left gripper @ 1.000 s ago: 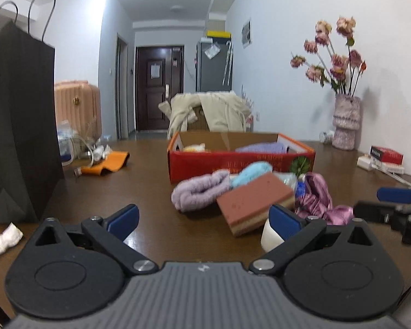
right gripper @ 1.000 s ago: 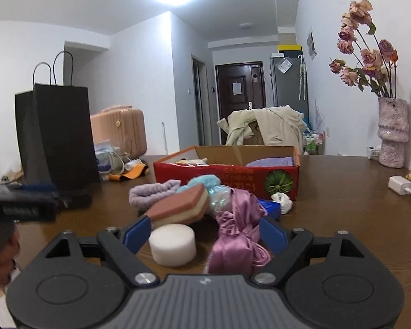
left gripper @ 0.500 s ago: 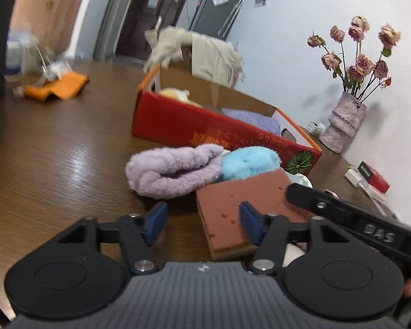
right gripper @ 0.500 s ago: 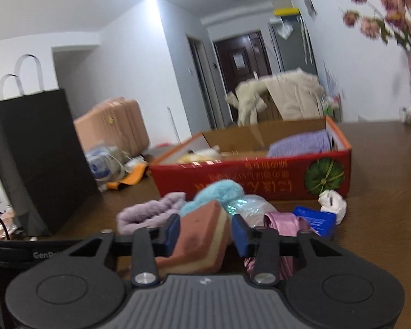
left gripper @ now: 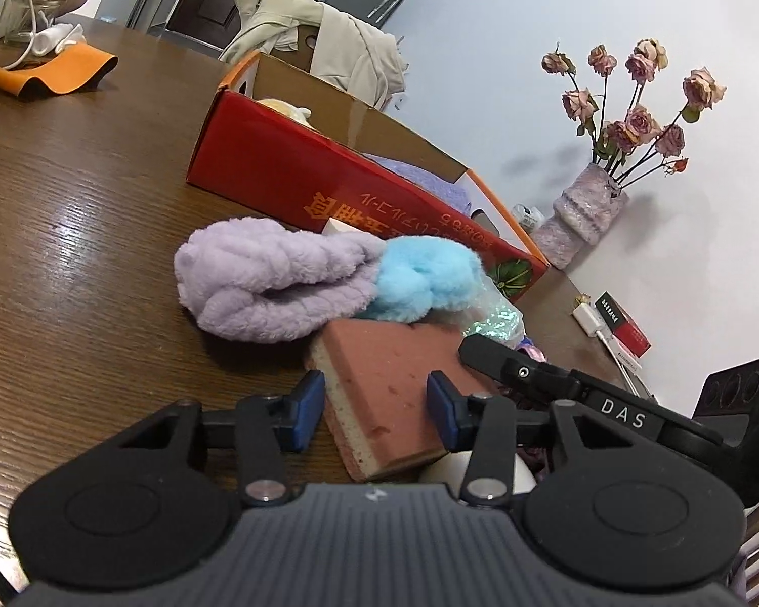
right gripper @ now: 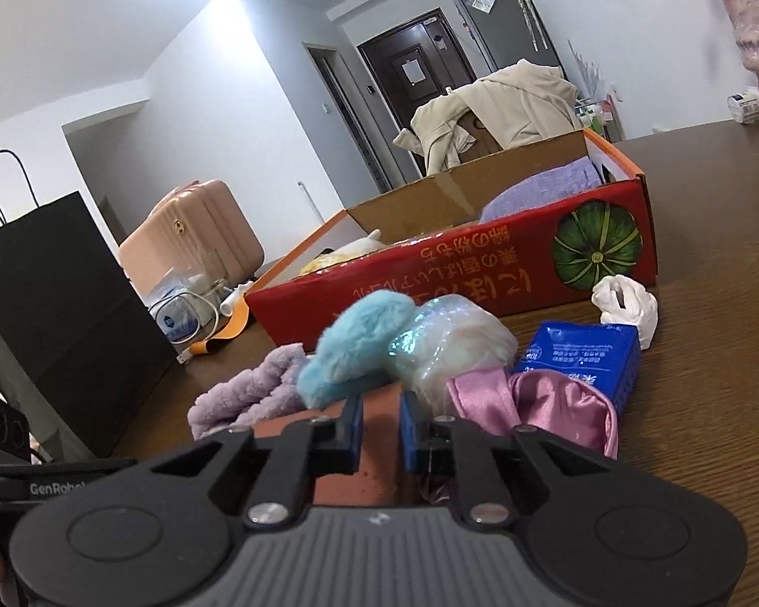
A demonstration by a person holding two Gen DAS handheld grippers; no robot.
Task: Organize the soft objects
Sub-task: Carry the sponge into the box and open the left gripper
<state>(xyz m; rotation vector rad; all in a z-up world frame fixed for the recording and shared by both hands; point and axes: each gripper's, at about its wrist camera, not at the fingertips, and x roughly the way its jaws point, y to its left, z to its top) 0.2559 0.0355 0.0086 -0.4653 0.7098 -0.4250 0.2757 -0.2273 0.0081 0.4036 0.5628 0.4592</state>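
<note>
A brown wooden table (left gripper: 66, 232) in a living room, with a white wall and a dark door behind. The left gripper (left gripper: 374, 407) has just been closing; its blue pads now flank the near end of the pink sponge (left gripper: 394, 374), touching or all but touching its sides. The right gripper (right gripper: 381, 427) has also just been closing, and its jaws now stand narrow, pinched on an edge of the same sponge (right gripper: 364, 475). A second ago both grippers were wide apart and short of the pile; each has since come in on the sponge from its own side. The sponge rests in the heap, against a lilac towel (left gripper: 263, 286) and a blue fluffy ball (left gripper: 425, 278), with a pink satin cloth (right gripper: 541, 409) and a blue pack (right gripper: 582, 359) beside it. Behind the heap stands the open red box (left gripper: 298, 172), already holding soft items. By judgement, the sponge is the piece now being seized, and lifting it into the box is the likely next step.
</note>
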